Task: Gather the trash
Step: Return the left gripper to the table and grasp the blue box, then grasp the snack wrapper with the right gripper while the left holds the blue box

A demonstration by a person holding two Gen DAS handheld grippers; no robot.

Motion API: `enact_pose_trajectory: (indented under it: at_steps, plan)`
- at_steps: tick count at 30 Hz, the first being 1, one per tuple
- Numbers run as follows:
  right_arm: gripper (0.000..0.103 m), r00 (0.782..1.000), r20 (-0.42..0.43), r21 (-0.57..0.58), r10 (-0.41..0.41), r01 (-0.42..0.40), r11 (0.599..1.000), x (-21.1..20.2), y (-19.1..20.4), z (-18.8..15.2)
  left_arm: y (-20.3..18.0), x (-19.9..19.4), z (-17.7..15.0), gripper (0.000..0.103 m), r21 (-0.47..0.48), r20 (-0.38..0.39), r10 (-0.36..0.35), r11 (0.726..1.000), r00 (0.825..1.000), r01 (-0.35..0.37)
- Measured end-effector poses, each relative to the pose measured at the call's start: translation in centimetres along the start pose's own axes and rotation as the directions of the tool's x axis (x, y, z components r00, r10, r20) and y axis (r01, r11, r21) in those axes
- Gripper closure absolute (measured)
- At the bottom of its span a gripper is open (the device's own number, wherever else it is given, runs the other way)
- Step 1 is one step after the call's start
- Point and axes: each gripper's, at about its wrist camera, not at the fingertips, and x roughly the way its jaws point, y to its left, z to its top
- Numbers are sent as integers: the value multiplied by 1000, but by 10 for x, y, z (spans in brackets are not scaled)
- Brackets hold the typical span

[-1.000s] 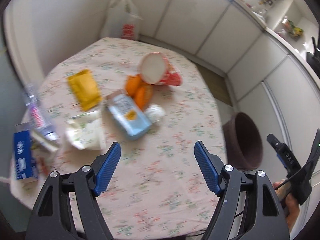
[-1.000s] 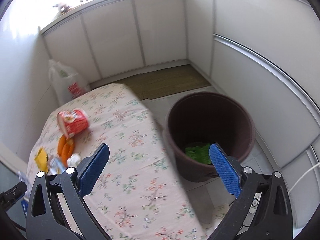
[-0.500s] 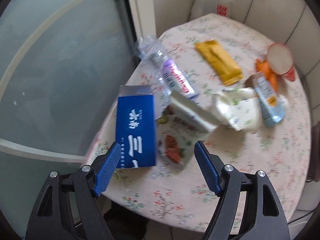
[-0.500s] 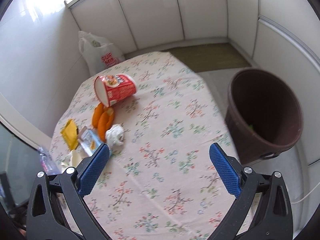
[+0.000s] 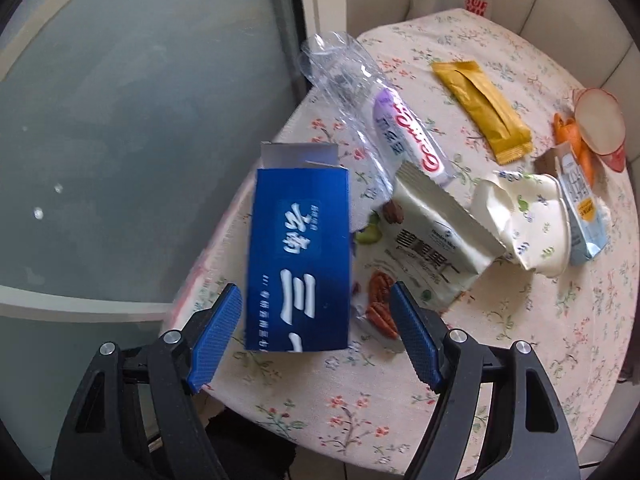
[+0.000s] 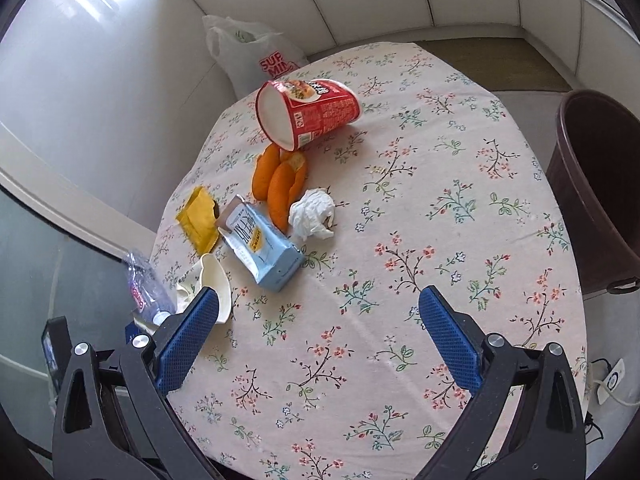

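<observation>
Trash lies on a floral tablecloth (image 5: 520, 360). My left gripper (image 5: 316, 328) is open above a blue carton (image 5: 300, 256) at the table's near left edge; the carton's lower end sits between the pads without touching them. Beside it lie a white nut packet (image 5: 436, 240), a clear plastic bottle (image 5: 368, 120), a yellow wrapper (image 5: 484, 108) and a crushed cream cup (image 5: 532, 220). My right gripper (image 6: 320, 340) hangs open over bare cloth. Beyond it lie a light-blue drink carton (image 6: 264, 252), crumpled tissue (image 6: 312, 216), orange peels (image 6: 280, 184) and a red noodle cup (image 6: 312, 112).
A brown bin (image 6: 600, 192) stands on the floor right of the table. A white plastic bag (image 6: 256, 56) leans on the wall behind the table. Frosted glass (image 5: 120, 140) runs along the table's left side. White cabinet panels close the back.
The left gripper swung from the middle of the table to its left edge and came down over the blue carton. The right gripper turned from the bin to the table.
</observation>
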Motion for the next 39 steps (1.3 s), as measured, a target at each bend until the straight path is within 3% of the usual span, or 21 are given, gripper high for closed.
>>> enact_pose_trajectory:
  at_steps: [6,8,12,15,18,20,24,28,30,34,37,39]
  plan:
    - [7,1000,-15,-54,26,-26,998,9,18,-5,13,22,1,29,-72,-120,-59,996,991,50]
    - [7,999,-30,-60,41,-43,997,15,21,-6,15,23,2,47,-73,-127,-77,995,989,68]
    - [7,990,-78,-38,115,-118,992,31,29,-11,11,-1,-2,48,-15,-26,-81,997,996,81]
    - [7,976,-124,-24,181,-186,982,44,39,-16,13,-28,-9,50,2,70,-141,990,988,141]
    - [7,957,-162,-46,240,-251,967,56,55,-23,11,-59,-18,50,51,189,-201,979,961,195]
    - [7,939,-197,-64,281,-298,952,65,68,-29,7,-79,-22,51,87,275,-210,977,938,194]
    - [7,890,-281,-31,359,-382,924,90,88,-45,10,-109,-22,52,134,396,-283,959,874,250]
    - [10,852,-342,37,398,-411,911,118,99,-62,9,-127,-16,52,186,480,-354,935,803,302]
    - [12,831,-353,78,430,-432,899,128,104,-68,6,-135,-14,51,209,507,-369,929,779,304]
    - [17,804,-349,131,482,-467,874,144,120,-77,10,-142,-10,51,222,495,-423,906,759,360]
    - [25,816,-325,97,477,-473,876,149,135,-80,17,-144,-8,51,216,475,-448,894,757,393]
    - [45,813,-354,79,462,-466,881,156,145,-82,18,-141,-7,51,209,464,-459,888,757,410]
